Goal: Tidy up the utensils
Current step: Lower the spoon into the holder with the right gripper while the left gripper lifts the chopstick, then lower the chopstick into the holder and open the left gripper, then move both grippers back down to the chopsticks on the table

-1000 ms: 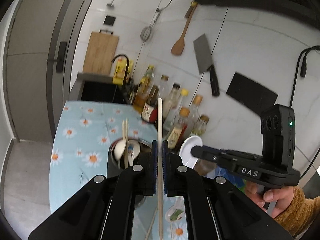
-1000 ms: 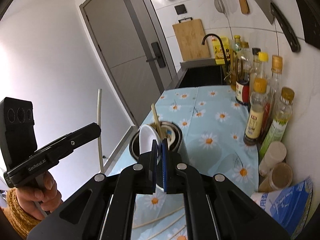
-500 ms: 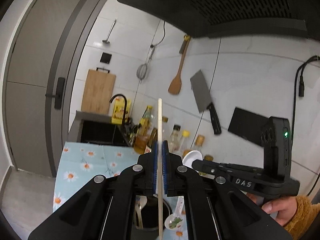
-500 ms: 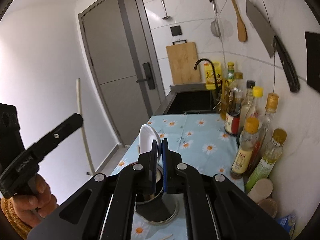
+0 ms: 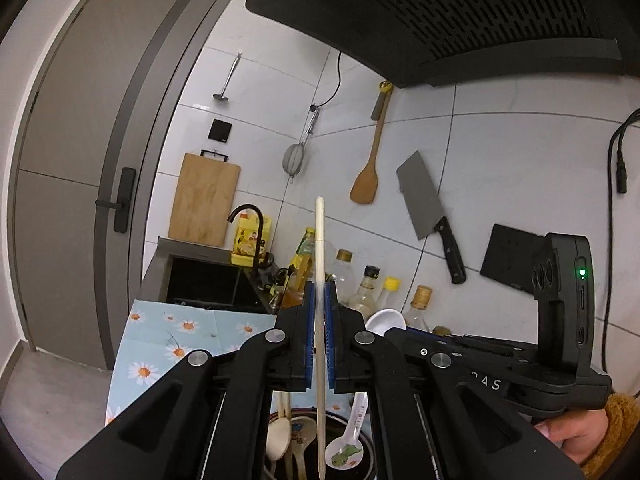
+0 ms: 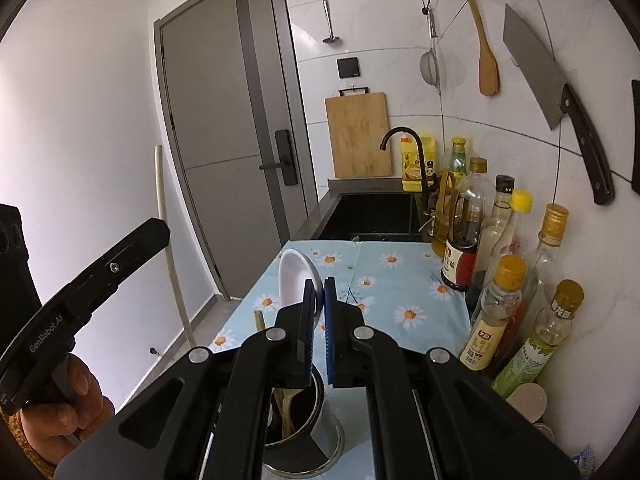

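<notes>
My left gripper (image 5: 319, 300) is shut on a pale chopstick (image 5: 319, 248) held upright, its lower end hanging over the dark utensil holder (image 5: 362, 468), which holds several spoons and chopsticks. My right gripper (image 6: 319, 300) is shut on a white spoon (image 6: 294, 276), bowl up, above the same utensil holder (image 6: 304, 440). In the right wrist view the left gripper (image 6: 160, 232) shows at the left with the chopstick (image 6: 162, 196) sticking up. In the left wrist view the right gripper's body (image 5: 500, 364) is at the right with the white spoon (image 5: 386, 318).
Sauce and oil bottles (image 6: 496, 300) line the wall at the right of the daisy-print counter cloth (image 6: 384, 280). A black sink (image 6: 372, 212) with a tap lies beyond. A cutting board, strainer, wooden spatula and cleaver (image 5: 428, 204) hang on the tiled wall. A range hood (image 5: 460, 16) is overhead.
Both grippers have risen and tilted up over the utensil holder, still holding the chopstick and the spoon. The holder has slid toward the bottom of both views.
</notes>
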Action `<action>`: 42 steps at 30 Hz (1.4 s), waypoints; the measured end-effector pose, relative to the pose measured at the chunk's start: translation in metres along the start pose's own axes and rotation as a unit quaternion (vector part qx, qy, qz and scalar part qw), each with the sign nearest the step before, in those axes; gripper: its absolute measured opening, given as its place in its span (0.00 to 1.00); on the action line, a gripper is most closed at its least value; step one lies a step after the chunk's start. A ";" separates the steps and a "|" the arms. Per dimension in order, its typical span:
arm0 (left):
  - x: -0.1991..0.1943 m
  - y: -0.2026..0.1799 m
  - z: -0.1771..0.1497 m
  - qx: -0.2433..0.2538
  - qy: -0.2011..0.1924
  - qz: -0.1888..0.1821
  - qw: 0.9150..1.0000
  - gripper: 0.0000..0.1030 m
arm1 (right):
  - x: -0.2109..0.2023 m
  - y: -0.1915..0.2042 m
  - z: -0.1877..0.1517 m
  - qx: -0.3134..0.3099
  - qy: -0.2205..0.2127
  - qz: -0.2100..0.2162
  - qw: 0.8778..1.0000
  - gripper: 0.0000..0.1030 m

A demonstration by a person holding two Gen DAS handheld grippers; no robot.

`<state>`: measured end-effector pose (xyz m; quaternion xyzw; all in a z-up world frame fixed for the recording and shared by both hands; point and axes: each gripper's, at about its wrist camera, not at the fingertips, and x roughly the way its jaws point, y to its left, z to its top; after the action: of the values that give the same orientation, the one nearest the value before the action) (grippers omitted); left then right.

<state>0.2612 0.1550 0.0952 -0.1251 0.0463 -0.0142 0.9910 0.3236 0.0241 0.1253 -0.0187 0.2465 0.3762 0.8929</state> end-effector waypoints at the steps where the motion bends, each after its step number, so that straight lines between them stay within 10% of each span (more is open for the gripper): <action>1: 0.001 0.001 -0.002 0.000 0.001 0.000 1.000 0.03 | 0.003 0.000 -0.002 0.000 0.002 -0.001 1.000 0.05; 11: 0.009 0.009 -0.023 -0.008 0.031 0.013 0.999 0.04 | 0.021 0.005 -0.019 -0.003 0.032 0.001 0.999 0.06; 17: 0.008 0.008 -0.028 -0.013 0.055 0.010 0.998 0.14 | 0.018 0.002 -0.020 0.020 0.037 0.021 0.999 0.23; 42: -0.037 -0.004 -0.025 -0.042 0.108 -0.003 0.993 0.21 | -0.042 0.013 -0.027 0.031 0.029 0.040 0.998 0.23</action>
<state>0.2221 0.1467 0.0753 -0.1642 0.1532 -0.0283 0.9740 0.2785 -0.0005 0.1221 0.0082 0.2843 0.4028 0.8700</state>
